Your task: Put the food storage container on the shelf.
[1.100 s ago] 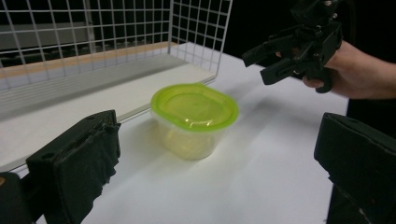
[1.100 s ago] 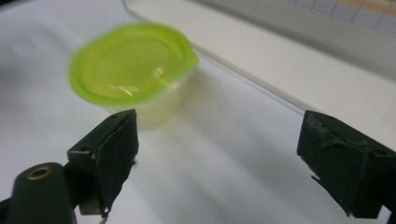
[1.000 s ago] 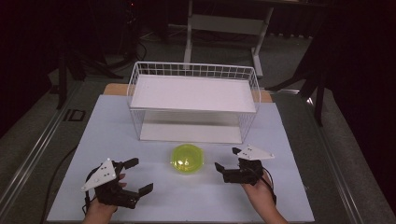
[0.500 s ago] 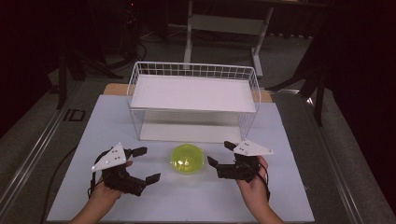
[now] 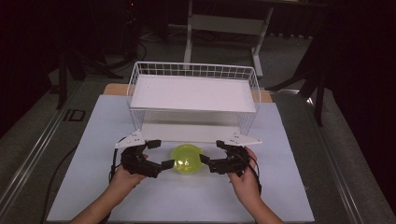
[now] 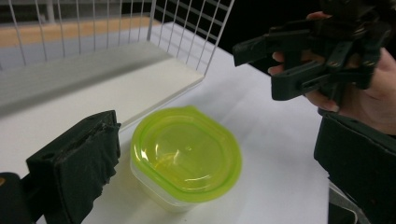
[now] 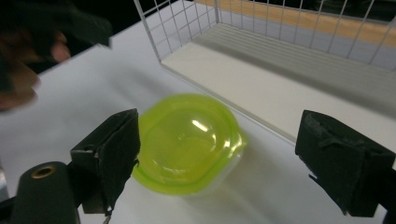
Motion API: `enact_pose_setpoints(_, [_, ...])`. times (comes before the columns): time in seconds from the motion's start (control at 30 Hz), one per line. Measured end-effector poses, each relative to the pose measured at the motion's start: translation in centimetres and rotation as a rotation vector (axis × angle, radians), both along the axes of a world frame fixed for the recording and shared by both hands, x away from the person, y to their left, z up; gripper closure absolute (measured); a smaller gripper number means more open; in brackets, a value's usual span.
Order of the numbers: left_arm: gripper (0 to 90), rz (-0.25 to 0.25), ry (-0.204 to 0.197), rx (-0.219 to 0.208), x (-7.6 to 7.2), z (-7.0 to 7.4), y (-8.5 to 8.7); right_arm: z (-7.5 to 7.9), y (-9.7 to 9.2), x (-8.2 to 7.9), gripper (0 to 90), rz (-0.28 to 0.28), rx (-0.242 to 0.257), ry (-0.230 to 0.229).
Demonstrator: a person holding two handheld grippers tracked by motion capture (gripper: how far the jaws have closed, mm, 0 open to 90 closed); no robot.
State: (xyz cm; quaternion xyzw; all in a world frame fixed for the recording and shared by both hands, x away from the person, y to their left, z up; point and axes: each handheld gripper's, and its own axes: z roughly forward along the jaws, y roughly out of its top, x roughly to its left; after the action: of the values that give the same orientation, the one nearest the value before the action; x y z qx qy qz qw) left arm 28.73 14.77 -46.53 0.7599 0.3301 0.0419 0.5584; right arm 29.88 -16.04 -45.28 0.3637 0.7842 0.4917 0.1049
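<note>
Both grippers closed in on the container since the earlier frame, from the lower corners of the high view to flanking it at lower centre. Left gripper [image 5: 158,153] sits just left of the yellow-green container [image 5: 187,159], right gripper [image 5: 213,152] just right; jaws on both spread wide, gripping nothing. One lower jaw tip of each looks at or very near the container's side, contact unclear. Container is round-ish, translucent plastic, glossy domed lid with a small tab, paler tub beneath, standing on the matte white table mat [image 5: 93,140]. Jaw pads [image 6: 79,163] are black, rough, foam-like blocks. White wire basket [image 5: 194,70] with flat white shelf boards stands just behind, upper centre.
</note>
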Motion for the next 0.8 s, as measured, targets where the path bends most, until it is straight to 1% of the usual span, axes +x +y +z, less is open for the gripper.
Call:
enact_pose_setpoints(0.07, [1.3,0.012,0.014,0.004,0.5,-0.6,-0.3,-0.5,0.4,0.3,11.6,-0.017,-0.002,0.009])
enact_pose_setpoints(0.1, [1.3,0.020,0.031,0.004,0.7,-0.9,-0.5,-0.8,0.5,0.5,11.6,-0.014,0.008,0.019])
enact_pose_setpoints(0.13, [1.3,0.020,0.049,0.005,1.0,-1.3,-0.6,-1.2,0.5,0.7,11.6,-0.006,0.016,0.047])
enact_pose_setpoints(0.17, [1.3,0.020,0.062,0.006,1.1,-1.5,-0.7,-1.5,0.6,1.0,11.6,-0.010,0.008,0.071])
enact_pose_setpoints(0.2, [1.3,0.024,0.071,0.016,1.4,-1.8,-0.7,-1.8,0.6,1.1,12.1,-0.008,0.009,0.086])
enact_pose_setpoints(0.23, [1.4,0.036,0.089,0.015,1.6,-2.2,-0.7,-2.1,0.6,1.3,14.8,-0.007,0.013,0.102])
enact_pose_setpoints(0.27, [3.6,0.052,0.102,0.017,1.8,-2.4,-0.6,-2.4,0.6,1.5,17.6,-0.019,0.011,0.107])
enact_pose_setpoints(0.3, [13.3,0.066,0.115,0.017,2.0,-2.6,-0.6,-2.8,0.6,1.6,22.4,-0.028,-0.012,0.108])
enact_pose_setpoints(0.33, [13.3,0.077,0.140,0.011,2.3,-3.0,-0.4,-2.8,0.6,1.6,22.4,-0.028,-0.012,0.108])
enact_pose_setpoints(0.37, [14.7,0.086,0.159,0.002,2.4,-3.3,-0.3,-3.0,0.7,1.7,24.9,-0.034,-0.018,0.112])
enact_pose_setpoints(0.4, [14.8,0.086,0.175,-0.004,2.5,-3.5,-0.3,-3.2,0.8,1.8,31.2,-0.038,-0.033,0.125])
enact_pose_setpoints(0.43, [15.0,0.085,0.186,-0.004,2.6,-3.7,-0.2,-3.3,0.9,1.8,33.3,-0.042,-0.030,0.132])
enact_pose_setpoints(0.47, [16.5,0.083,0.206,-0.007,2.7,-4.0,-0.2,-3.5,0.9,2.0,36.6,-0.044,-0.016,0.157])
enact_pose_setpoints(0.5, [20.1,0.079,0.226,-0.001,2.8,-4.2,-0.2,-3.5,0.9,2.0,36.6,-0.044,-0.016,0.157])
enact_pose_setpoints(0.53, [20.1,0.071,0.240,0.000,2.8,-4.3,-0.2,-3.7,0.9,2.1,41.4,-0.046,-0.024,0.163])
enact_pose_setpoints(0.6, [26.6,0.074,0.258,0.004,2.7,-4.6,-0.2,-3.9,1.0,2.1,43.9,-0.050,-0.031,0.163])
enact_pose_setpoints(0.63, [32.2,0.076,0.273,0.002,2.7,-4.8,-0.3,-4.0,1.0,2.2,44.9,-0.050,-0.026,0.171])
enact_pose_setpoints(0.67, [36.3,0.066,0.285,-0.012,2.7,-5.0,-0.2,-4.0,1.0,2.2,50.1,-0.051,-0.023,0.176])
enact_pose_setpoints(0.7, [40.1,0.056,0.294,-0.018,2.7,-5.1,-0.2,-4.1,1.0,2.2,53.4,-0.044,-0.019,0.182])
enact_pose_setpoints(0.73, [44.7,0.056,0.294,-0.018,2.7,-5.1,-0.2,-4.1,1.0,2.2,53.4,-0.044,-0.019,0.182])
enact_pose_setpoints(0.77, [44.7,0.041,0.308,0.005,2.7,-5.1,-0.4,-4.2,1.1,2.2,54.6,-0.042,-0.021,0.184])
enact_pose_setpoints(0.8, [53.2,0.043,0.312,0.018,2.6,-5.1,-0.5,-4.4,1.2,2.0,60.0,-0.037,-0.028,0.204])
